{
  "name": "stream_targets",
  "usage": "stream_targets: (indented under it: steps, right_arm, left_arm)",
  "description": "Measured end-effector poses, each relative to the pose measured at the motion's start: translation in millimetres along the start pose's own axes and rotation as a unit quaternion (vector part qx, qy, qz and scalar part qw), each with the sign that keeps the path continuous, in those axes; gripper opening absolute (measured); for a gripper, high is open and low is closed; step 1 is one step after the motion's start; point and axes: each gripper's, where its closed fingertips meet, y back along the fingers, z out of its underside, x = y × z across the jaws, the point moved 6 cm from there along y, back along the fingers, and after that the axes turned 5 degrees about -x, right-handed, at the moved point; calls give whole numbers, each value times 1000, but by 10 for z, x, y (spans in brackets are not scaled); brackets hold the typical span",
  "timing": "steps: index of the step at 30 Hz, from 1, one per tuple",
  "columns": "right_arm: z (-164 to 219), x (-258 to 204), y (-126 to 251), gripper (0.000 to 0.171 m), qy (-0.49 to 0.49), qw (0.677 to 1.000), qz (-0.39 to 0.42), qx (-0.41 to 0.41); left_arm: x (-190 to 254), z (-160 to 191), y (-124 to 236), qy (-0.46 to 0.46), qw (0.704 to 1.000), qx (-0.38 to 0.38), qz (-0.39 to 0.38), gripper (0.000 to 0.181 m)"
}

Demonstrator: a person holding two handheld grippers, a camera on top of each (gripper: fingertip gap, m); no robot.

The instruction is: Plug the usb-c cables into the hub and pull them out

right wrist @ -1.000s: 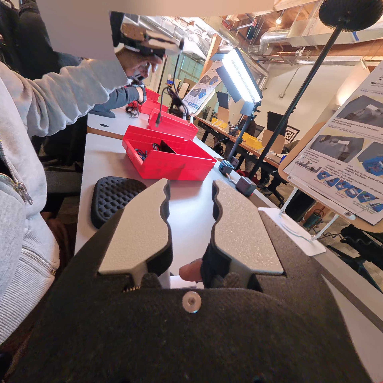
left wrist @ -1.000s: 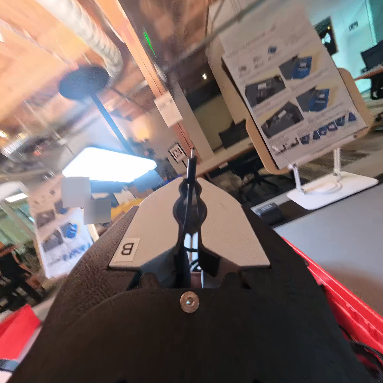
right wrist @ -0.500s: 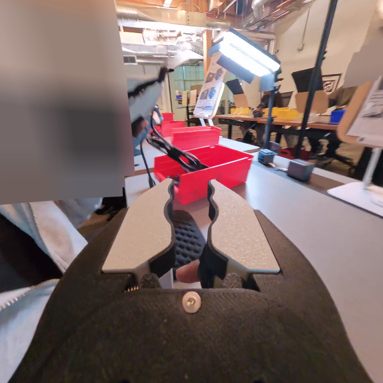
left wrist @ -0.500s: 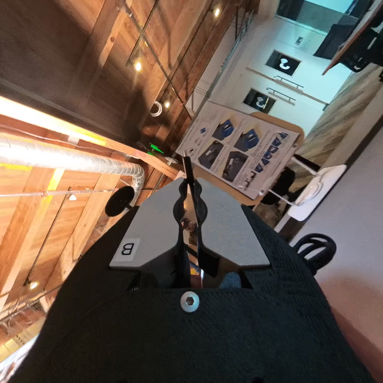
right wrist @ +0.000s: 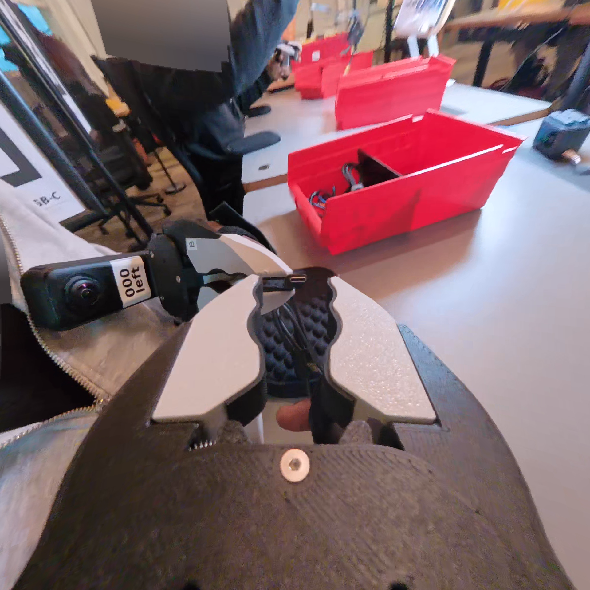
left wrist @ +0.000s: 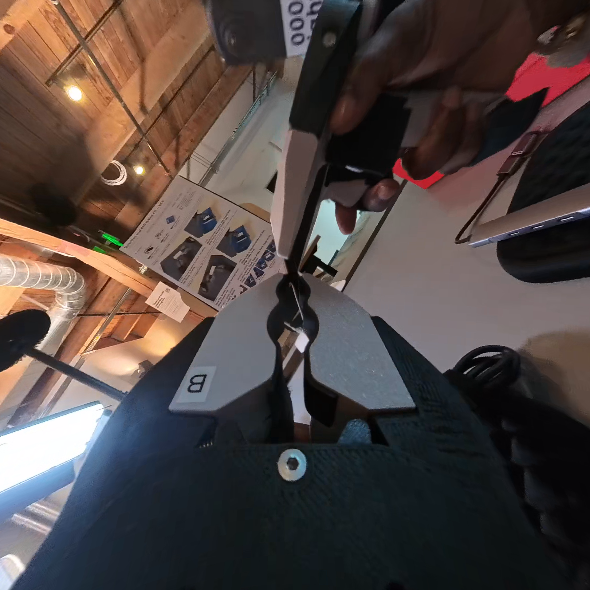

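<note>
My left gripper [left wrist: 292, 277] is shut on a black USB-C cable, and its metal plug [right wrist: 297, 278] sticks out past the fingertips. In the right wrist view the left gripper [right wrist: 277, 274] reaches in from the left. The plug lies between the tips of my right gripper [right wrist: 293, 281], which is open and touches nothing. In the left wrist view the right gripper [left wrist: 289, 255] comes down from above onto the plug's tip. The silver hub [left wrist: 536, 223] lies on a black pad [left wrist: 558, 261] at the right. Loose black cable [left wrist: 488, 364] coils on the table.
A red bin [right wrist: 399, 178] with cables and a black divider stands on the grey table [right wrist: 479, 303], with more red bins [right wrist: 389, 86] behind it. A small dark device [right wrist: 562, 134] sits at the far right. A person in dark clothes [right wrist: 223, 121] stands behind. A poster board [left wrist: 204, 236] stands farther off.
My left gripper has swung down and round with the cable towards my right gripper. My right gripper has turned to face it, so the plug now sits between its open fingers.
</note>
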Motion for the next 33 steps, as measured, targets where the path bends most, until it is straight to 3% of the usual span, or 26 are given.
stream_targets:
  steps: [2, 5, 7, 9, 12, 14, 16, 19, 20, 21, 23, 24, 26, 29, 31, 33]
  right_arm:
    - [3, 18, -16, 17, 9, 1000, -8, -20]
    - [7, 23, -20, 13, 34, 999, 4, -36]
    - [40, 10, -7, 13, 68, 997, 13, -38]
    - [80, -28, 33, 12, 105, 994, -1, -23]
    - [113, -62, 122, 12, 123, 991, -38, 39]
    - [140, -54, 175, 12, 120, 988, -52, 81]
    - [166, -37, 217, 12, 105, 986, -63, 114]
    - [208, 5, 249, 12, 84, 984, -61, 143]
    - [220, 34, 254, 13, 81, 985, -50, 147]
    - [231, 78, 262, 12, 79, 986, -30, 147]
    - [219, 174, 301, 12, 82, 985, 19, 149]
    - [188, 228, 327, 13, 81, 984, 46, 154]
    - [81, 315, 353, 13, 82, 979, 85, 165]
    - [-181, 358, 292, 13, 95, 974, 104, 180]
    - [-402, 284, 222, 12, 110, 971, 94, 192]
    - [-595, 121, 185, 12, 131, 967, 69, 210]
  left_arm:
    - [32, 3, -11, 2, 1000, 0, 5, 7]
    - [54, 19, -16, 15, 1000, 2, 17, 7]
    - [51, 28, -18, 90, 994, 9, 65, 7]
    - [-11, 42, -26, 223, 963, 18, 152, 17]
    - [-252, 37, -31, 403, 878, 86, 242, 33]
    - [-367, 78, -73, 466, 829, 115, 287, 46]
    - [-407, 118, -120, 481, 810, 135, 307, 57]
    - [-330, 88, -144, 461, 806, 149, 340, 78]
    - [-309, 84, -159, 451, 815, 140, 336, 80]
    - [-359, 110, -201, 445, 840, 123, 284, 80]
    - [-667, 161, -160, 436, 883, 138, 105, 73]
    - [-792, 102, -42, 436, 880, 180, 61, 63]
    - [-792, -124, 139, 504, 819, 252, 109, 44]
    - [-308, -378, 94, 585, 710, 272, 284, 42]
    - [41, -366, -118, 604, 695, 250, 301, 49]
    - [124, -332, -283, 642, 665, 282, 256, 56]
